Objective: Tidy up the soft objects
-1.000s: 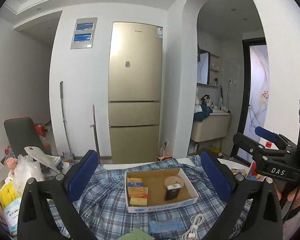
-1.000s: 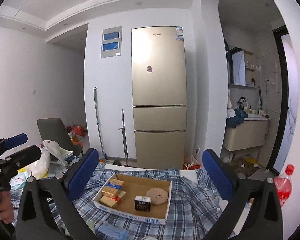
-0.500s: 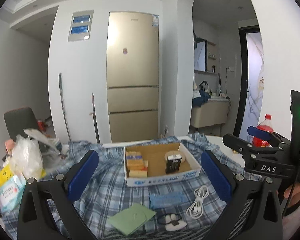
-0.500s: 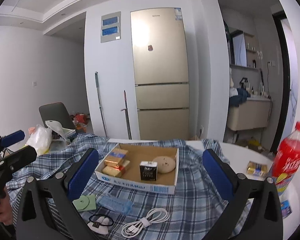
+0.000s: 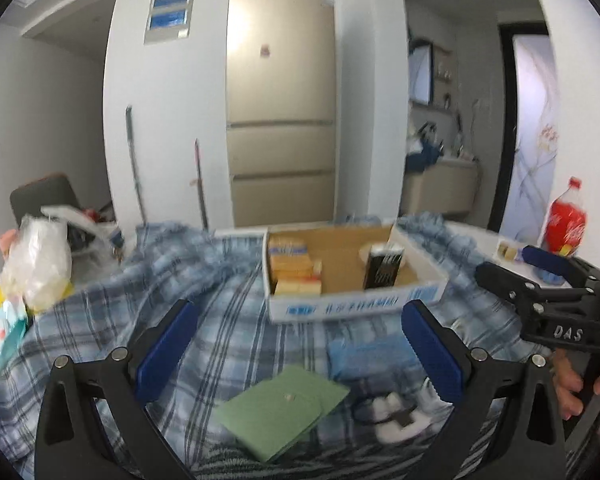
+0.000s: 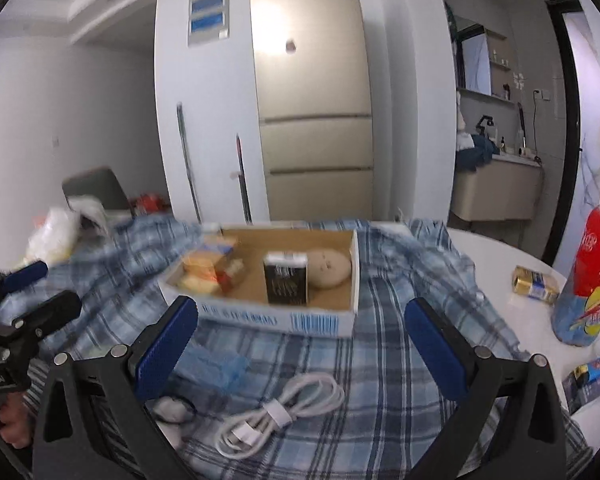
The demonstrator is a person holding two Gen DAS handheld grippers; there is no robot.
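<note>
Both cameras have pitched down over the last second: the fridge filled the views before, now the plaid shirt (image 6: pixel 400 320) spread over the table dominates, and the items in front of the box (image 6: pixel 260 316) have come into view. Landmark: the box, resting on the shirt, holding yellow packs, a dark carton and a round tan piece. Just in front of the box lies a blue pouch (image 5: pixel 364 354); further toward the cameras, a green cloth (image 5: pixel 284 408), a white cable (image 6: pixel 284 408) and a small white-and-black item, blurred, not identified. Right of the box, off the shirt on the bare table: a red bottle (image 6: pixel 592 276) and small packs. Left of the box: plastic bags. Left gripper (image 5: pixel 296 352) has its jaws spread wide, nothing between them, hovering above the green cloth and pouch. Right gripper (image 6: pixel 300 350) is likewise spread and empty, above the cable. Both frames are motion-blurred. Judgement: the descent means approach has begun and no soft item has been grasped yet; the task is at its start. The shirt lies under everything, so the pouch and green cloth look like the easier first picks.
</note>
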